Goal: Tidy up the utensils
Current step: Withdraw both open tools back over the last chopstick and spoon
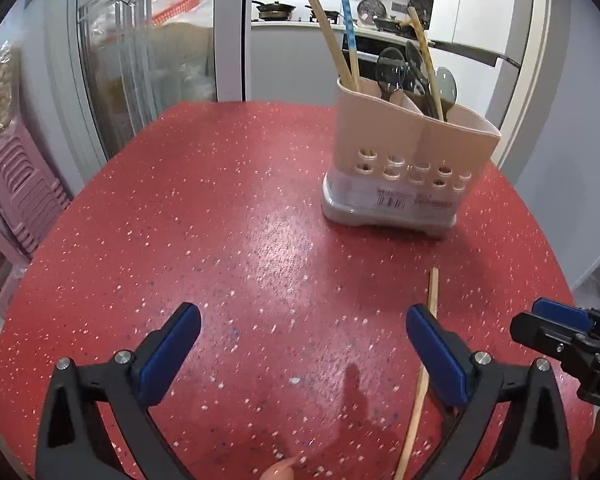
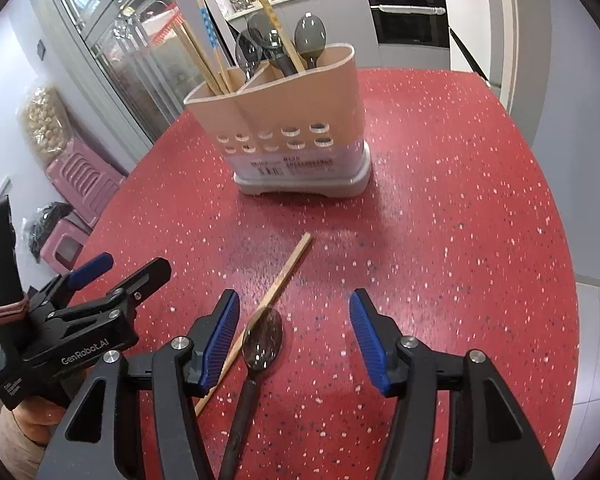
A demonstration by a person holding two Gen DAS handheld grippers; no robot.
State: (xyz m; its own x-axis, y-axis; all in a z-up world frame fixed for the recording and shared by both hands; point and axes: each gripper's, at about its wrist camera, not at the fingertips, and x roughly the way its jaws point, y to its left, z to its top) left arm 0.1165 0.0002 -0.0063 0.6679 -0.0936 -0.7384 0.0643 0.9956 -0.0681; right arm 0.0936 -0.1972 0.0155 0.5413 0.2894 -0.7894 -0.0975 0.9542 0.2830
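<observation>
A beige two-compartment utensil holder [image 1: 412,152] [image 2: 296,112] stands on the red speckled table [image 1: 220,220] [image 2: 460,200]. Chopsticks fill one compartment; dark spoons and one chopstick stand in the other. A loose wooden chopstick [image 1: 431,296] [image 2: 288,268] lies flat on the table. Beside it lies a dark translucent spoon [image 2: 262,340], handle toward me. My right gripper [image 2: 294,300] is open above the spoon, its pads well clear of it on both sides. My left gripper [image 1: 302,314] [image 2: 128,266] is wide open with nothing in it, and the chopstick runs under its right finger [image 1: 436,344].
Stacked pink plastic stools [image 1: 16,184] [image 2: 84,184] stand off the table's left edge beside glass cabinet doors [image 1: 140,60]. A kitchen counter with pans [image 1: 284,12] lies beyond the far edge. The table's rounded right edge drops to a tiled floor [image 2: 592,320].
</observation>
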